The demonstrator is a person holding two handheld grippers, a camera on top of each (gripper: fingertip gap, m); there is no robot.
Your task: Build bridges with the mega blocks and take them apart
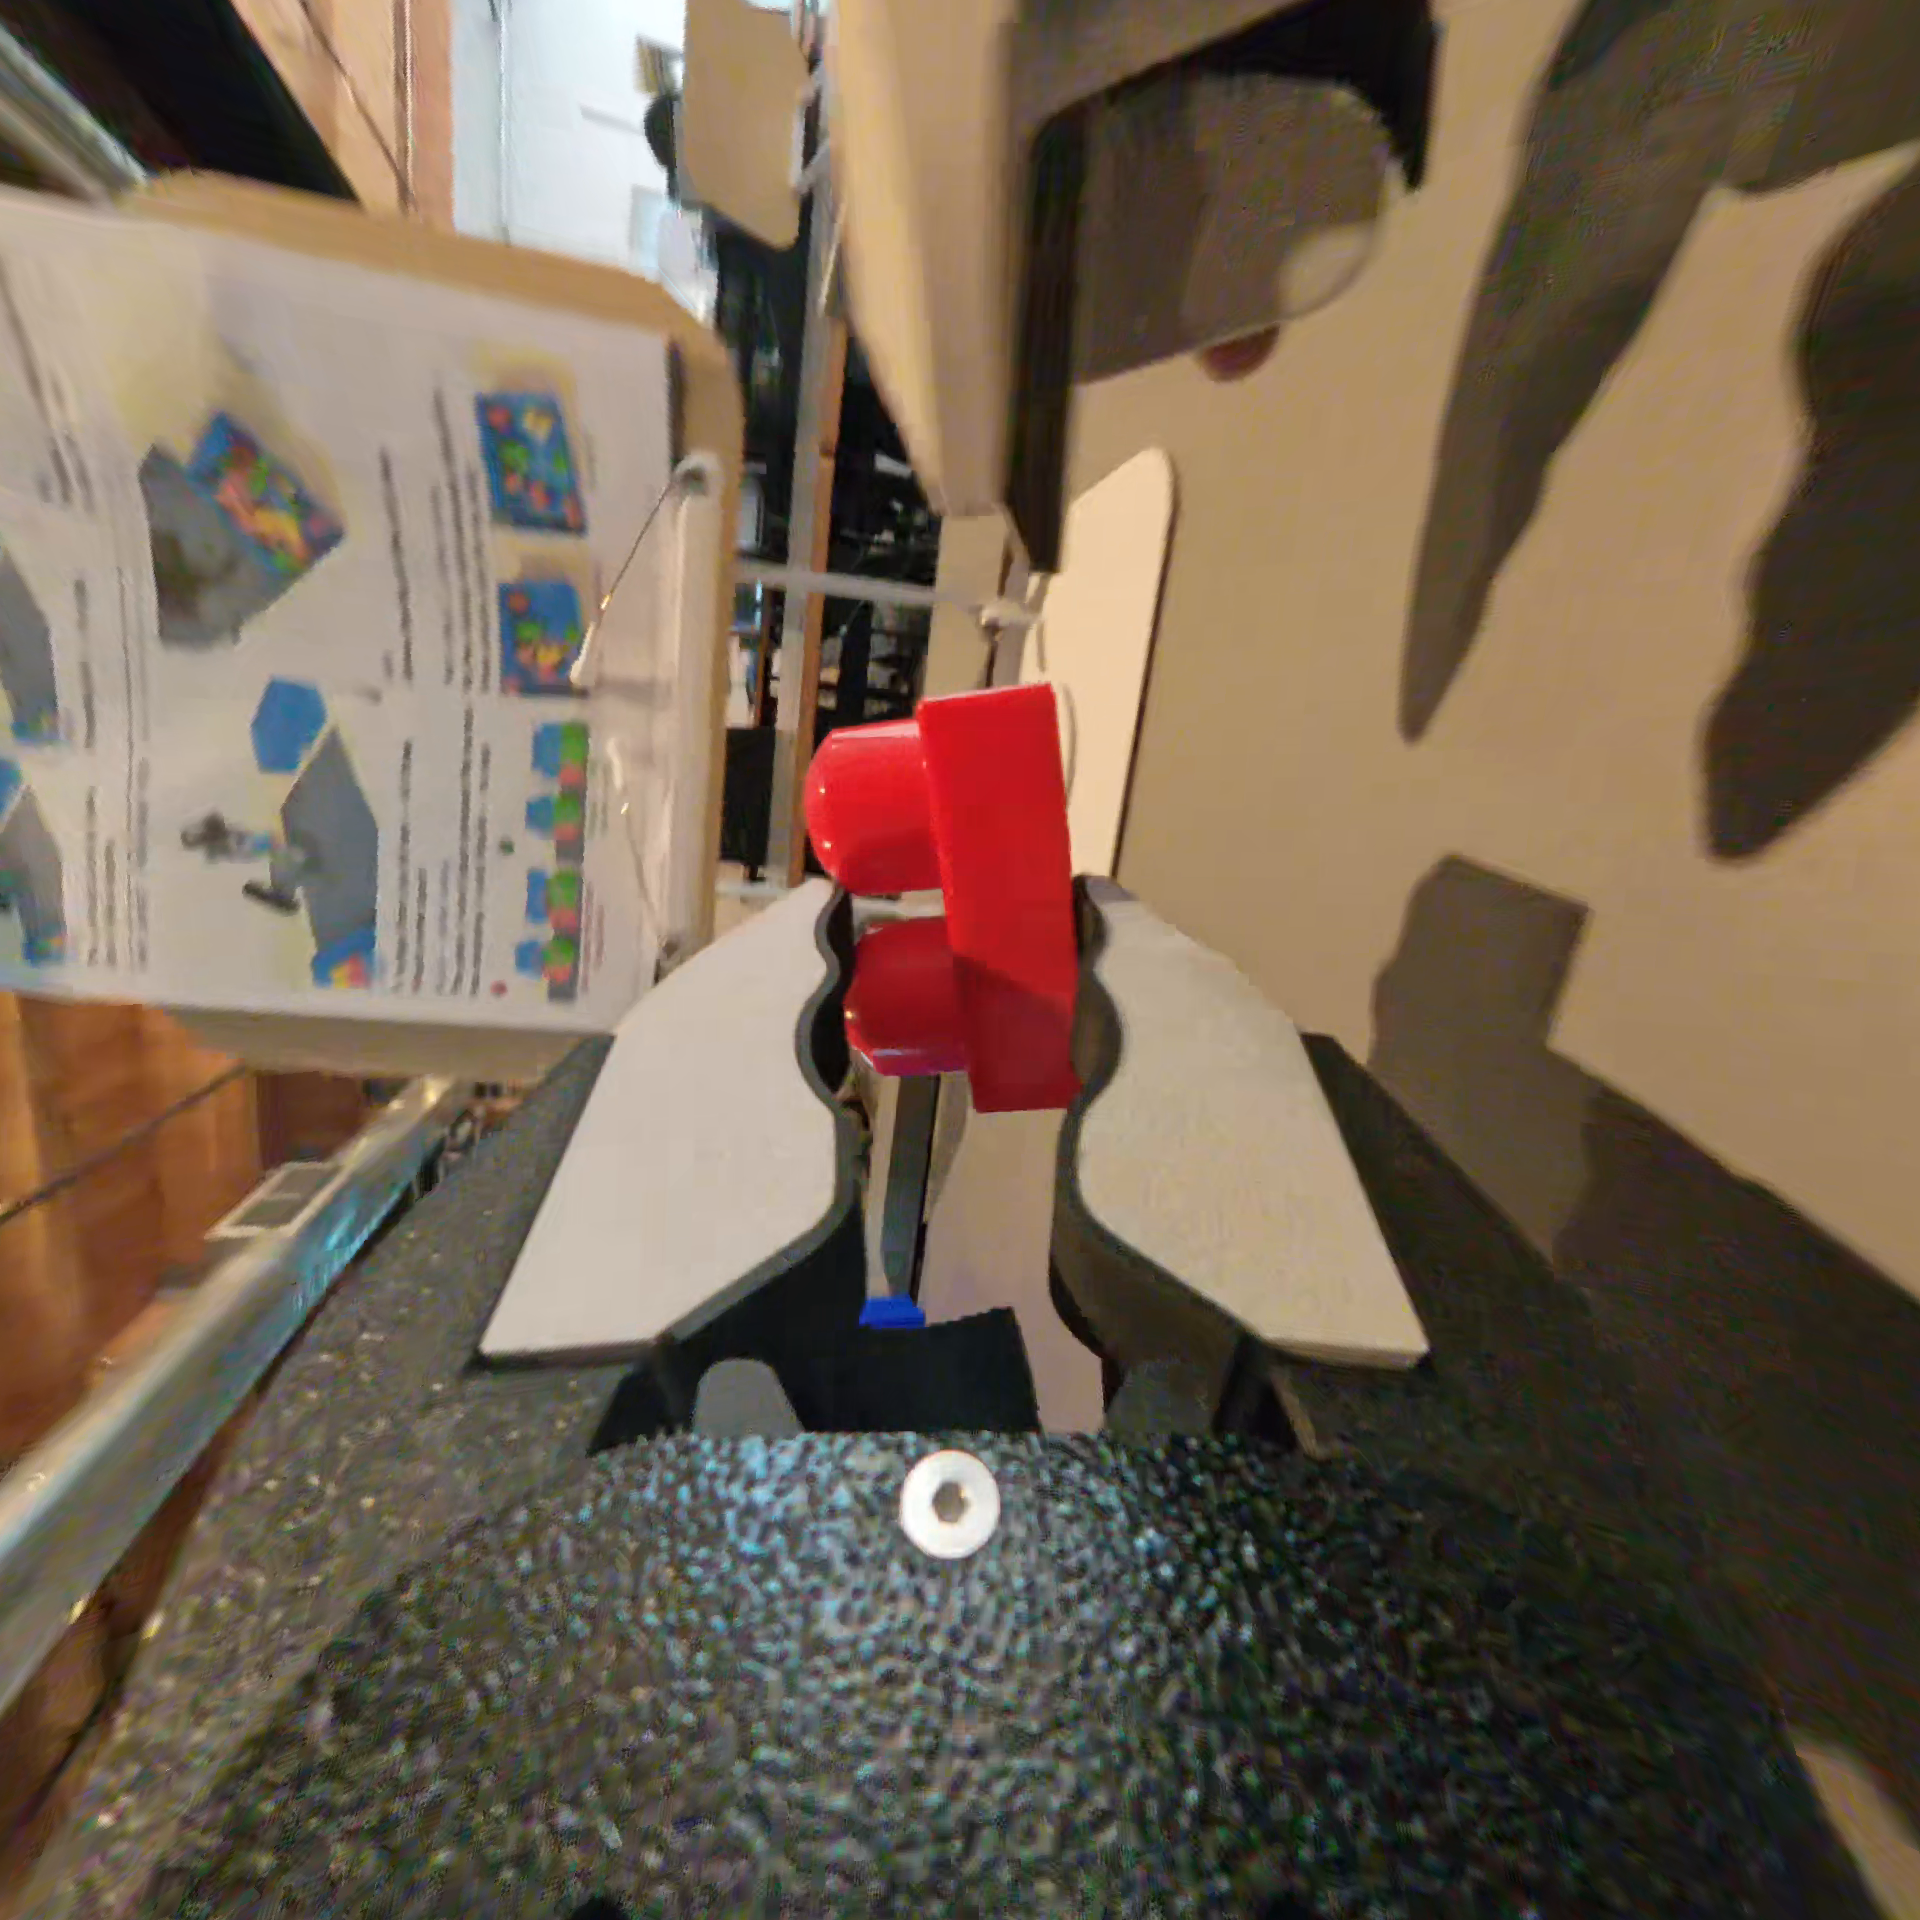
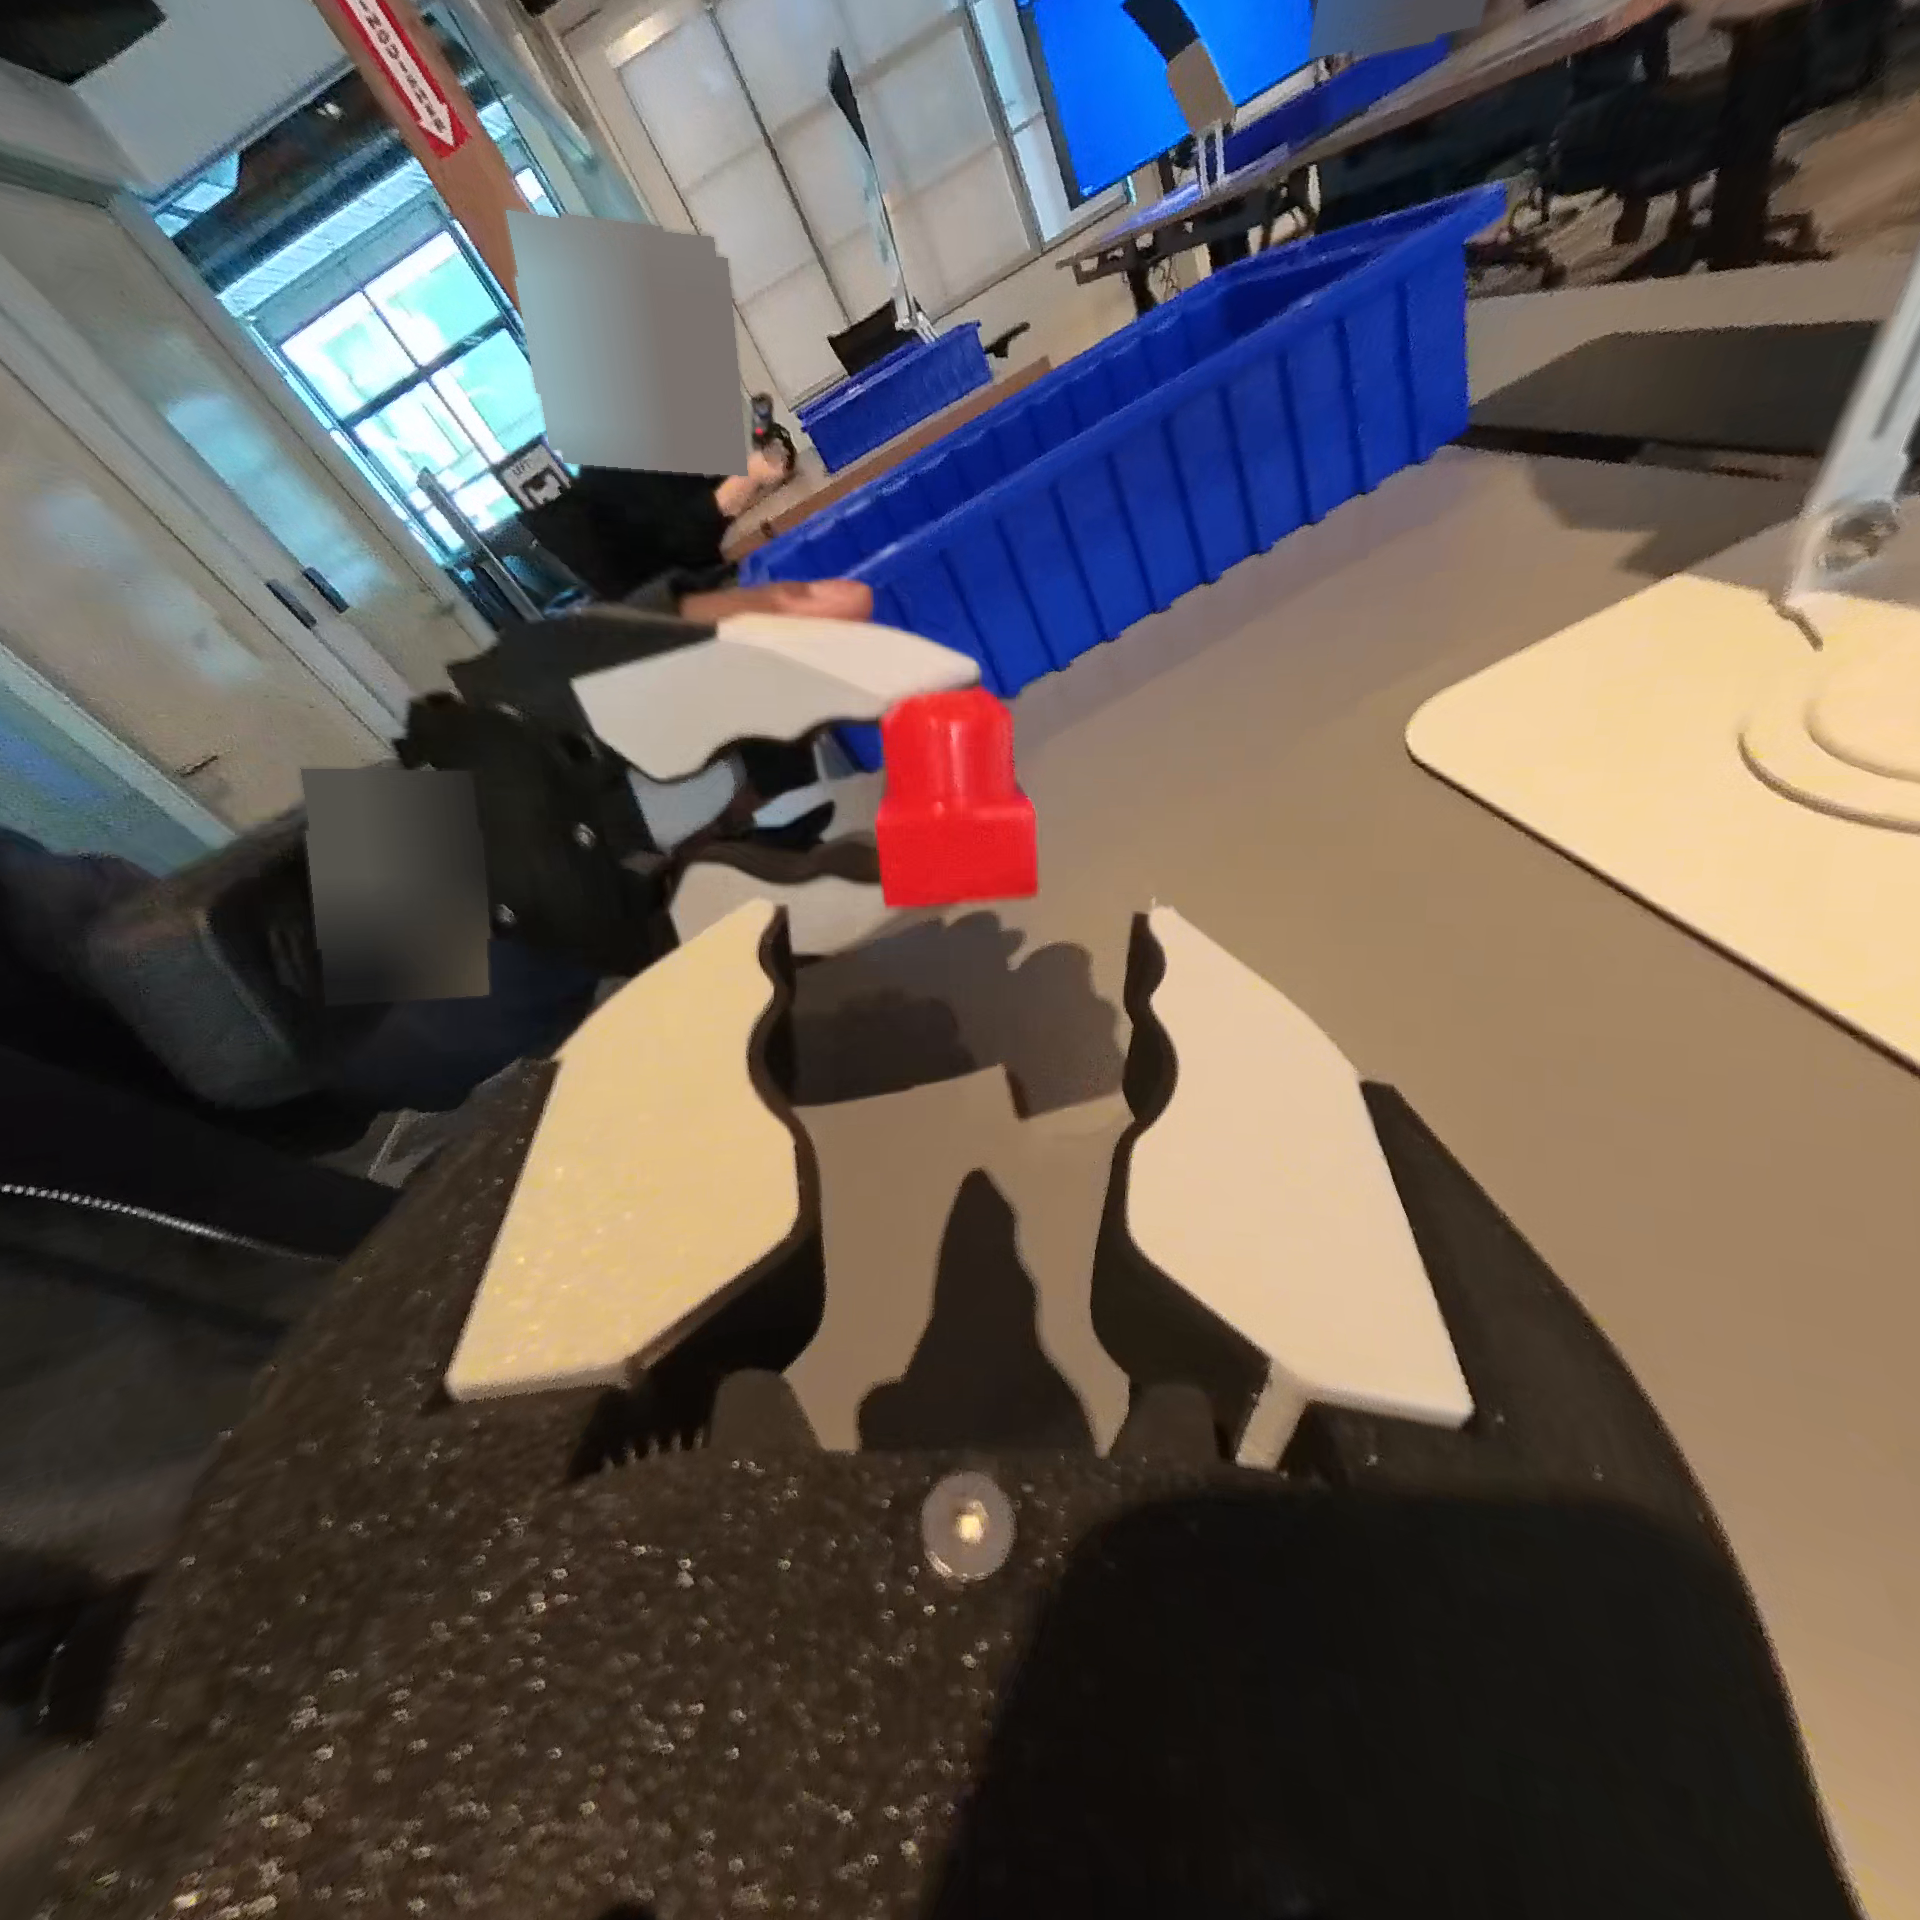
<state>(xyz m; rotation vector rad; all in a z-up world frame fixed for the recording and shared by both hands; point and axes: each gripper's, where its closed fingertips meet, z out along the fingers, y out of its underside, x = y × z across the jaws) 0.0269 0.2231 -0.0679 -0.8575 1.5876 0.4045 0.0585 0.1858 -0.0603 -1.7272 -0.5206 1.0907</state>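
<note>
In the left wrist view, which is rolled onto its side, a printed instruction sheet (image 1: 312,623) on a board fills the nine o'clock side. At the centre the left gripper (image 1: 961,914) is clamped on a red block (image 1: 977,894): one finger presses the studded side, the other the flat base, and two round studs point toward nine o'clock. The block sticks out past the fingertips toward twelve o'clock. The beige table surface (image 1: 1299,727) runs along the three o'clock side, crossed by dark shadows.

In the right wrist view, the left gripper (image 2: 904,769) comes in from nine o'clock, holding the red block (image 2: 954,805) in the air above the grey table (image 2: 1299,883), with a stud toward twelve o'clock. The right gripper (image 2: 961,920) sits at six o'clock of the block, its fingers spread wide with nothing between them, tips just short of it. A long blue bin (image 2: 1143,488) lies on the table toward one o'clock, and a cream-coloured mat (image 2: 1610,748) at three o'clock.
</note>
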